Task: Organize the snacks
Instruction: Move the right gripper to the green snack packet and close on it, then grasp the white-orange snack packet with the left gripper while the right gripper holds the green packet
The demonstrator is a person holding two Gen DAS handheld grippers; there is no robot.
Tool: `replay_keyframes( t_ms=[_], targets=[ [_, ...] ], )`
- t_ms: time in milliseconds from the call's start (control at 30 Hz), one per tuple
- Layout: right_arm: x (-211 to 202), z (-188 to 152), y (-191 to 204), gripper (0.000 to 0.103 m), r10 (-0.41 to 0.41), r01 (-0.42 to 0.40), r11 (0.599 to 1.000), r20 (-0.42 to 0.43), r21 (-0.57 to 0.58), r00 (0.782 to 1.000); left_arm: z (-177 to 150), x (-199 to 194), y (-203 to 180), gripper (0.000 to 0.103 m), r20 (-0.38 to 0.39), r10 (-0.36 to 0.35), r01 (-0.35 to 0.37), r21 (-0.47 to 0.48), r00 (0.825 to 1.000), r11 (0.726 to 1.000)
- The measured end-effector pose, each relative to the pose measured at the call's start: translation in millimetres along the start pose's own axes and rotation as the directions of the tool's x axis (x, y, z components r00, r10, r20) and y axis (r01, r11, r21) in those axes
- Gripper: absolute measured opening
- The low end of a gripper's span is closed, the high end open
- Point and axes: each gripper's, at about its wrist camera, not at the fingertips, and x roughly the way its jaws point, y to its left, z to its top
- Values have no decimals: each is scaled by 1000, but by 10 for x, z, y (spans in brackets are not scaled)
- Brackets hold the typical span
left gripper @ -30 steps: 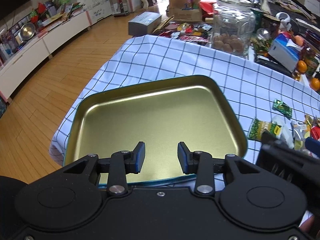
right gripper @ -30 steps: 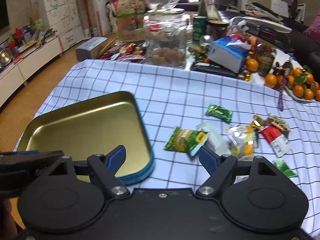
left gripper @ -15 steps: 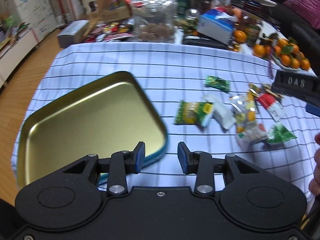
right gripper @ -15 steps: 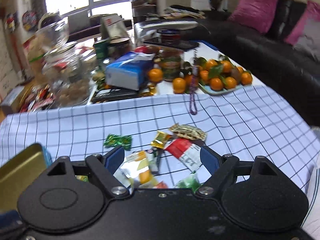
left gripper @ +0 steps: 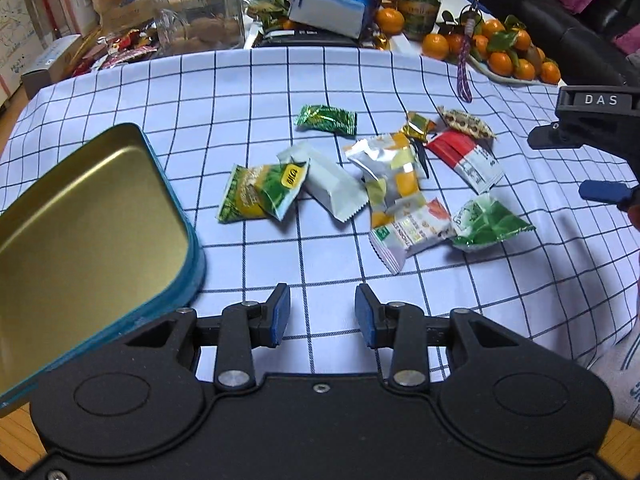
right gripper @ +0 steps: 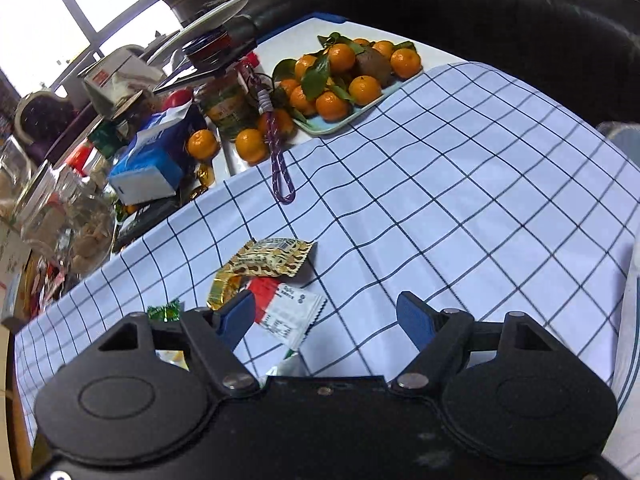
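Observation:
A gold tin tray with a teal rim lies at the left on the checked tablecloth. Several wrapped snacks lie in a loose pile to its right: a green-yellow packet, a white packet, a dark green candy, a red-and-white packet and a green-white packet. My left gripper is open and empty, above the cloth near the front of the pile. My right gripper is open wide and empty, above the red-and-white packet and a gold patterned packet.
A tray of oranges, a purple cord, a blue tissue pack, a glass jar and other clutter crowd the table's far side. A dark sofa stands behind. The right gripper's body shows at the right edge.
Both views have swung right: the left one from over the tin tray to the snack pile, the right one from the tray and pile to the cloth's right part. Neither gripper's opening has changed.

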Motion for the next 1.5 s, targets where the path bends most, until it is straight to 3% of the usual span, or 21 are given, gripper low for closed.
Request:
replay_keyframes(
  t_ms=[167,267,600,700,833,1033,1133,1333,1500],
  targets=[
    [75,-1,-54,64,14,-14,999,-22,-32,1000,-38,76,-75,46,-29,33,-32,24,999,999],
    [109,-43,-9,63,64,-66,997,-45,-46,997,-51,147,-87,47,-49,76,-75,28,996,997],
    [157,-321,234,62,172,-175,978,-37,-114,984,-102,169,-1,47,-1,58,-57,-58,998,997],
    [231,-378,267,56,159,-169,974,-74,-149,984,-129,173,-19,48,28,70,-69,-64,997,996],
    [282,-459,265,55,138,-147,975,-65,-164,988,-117,176,-24,48,23,68,-67,-49,997,997],
    [318,-519,256,54,173,-182,969,-63,-165,983,-110,185,-1,49,7,50,-50,-40,999,998],
    [317,-542,276,45,180,-190,960,-66,-205,982,-125,186,-24,51,14,67,-66,-35,998,997],
    [310,-545,229,43,209,-220,946,-72,-237,975,-126,188,-38,51,17,74,-74,-23,997,997],
    [283,-577,154,38,225,-230,944,-50,-237,973,-107,169,-48,46,20,51,-50,-43,999,998]
  ],
)
